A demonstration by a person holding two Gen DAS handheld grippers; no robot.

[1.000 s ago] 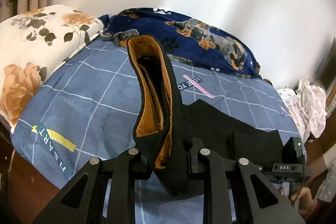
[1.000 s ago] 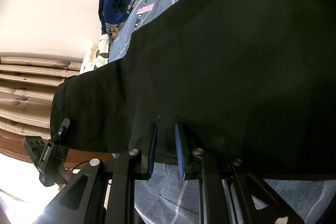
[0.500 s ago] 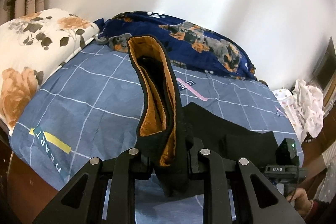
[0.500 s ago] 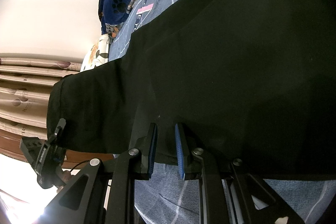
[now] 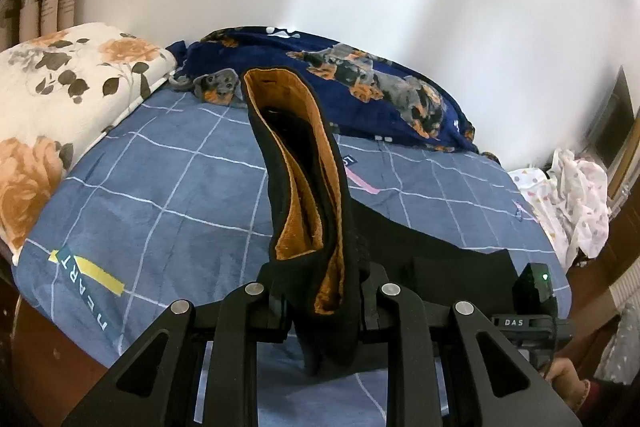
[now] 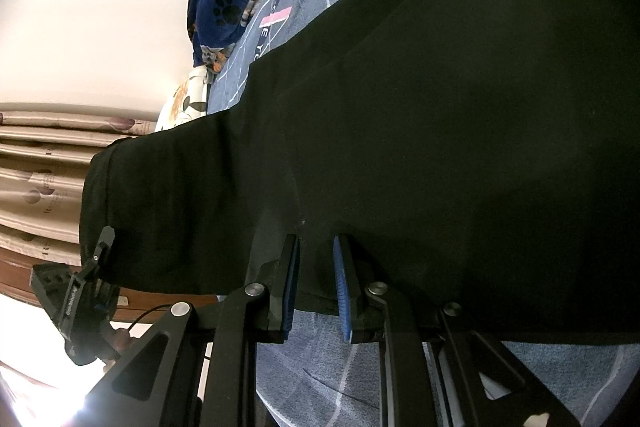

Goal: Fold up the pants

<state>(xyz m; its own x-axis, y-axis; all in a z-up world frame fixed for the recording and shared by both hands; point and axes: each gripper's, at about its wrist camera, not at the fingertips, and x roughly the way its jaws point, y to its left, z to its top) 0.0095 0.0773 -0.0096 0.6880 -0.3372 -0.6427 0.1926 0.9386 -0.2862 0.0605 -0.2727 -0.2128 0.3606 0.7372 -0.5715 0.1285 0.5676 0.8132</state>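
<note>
Black pants with an orange fleece lining [image 5: 298, 187] rise upright from my left gripper [image 5: 320, 303], which is shut on the bunched waistband. The rest of the pants [image 5: 440, 255] stretches right over the blue checked bed sheet [image 5: 160, 195]. In the right wrist view the black pants [image 6: 440, 127] fill most of the frame. My right gripper [image 6: 316, 243] pinches their lower edge between its blue pads [image 6: 342, 279]. Each gripper shows in the other's view: the right gripper [image 5: 536, 291] at the far right, the left gripper [image 6: 80, 299] at the lower left.
A floral pillow [image 5: 60, 99] lies at the left and a navy dog-print blanket [image 5: 360, 79] along the white wall. A heap of white clothes [image 5: 572, 195] sits off the bed's right end. Curtains [image 6: 40, 167] hang by the wooden bed edge [image 6: 160, 295].
The left wrist view has tipped up a little, so the bed sits lower in the frame. Both grips on the pants are unchanged.
</note>
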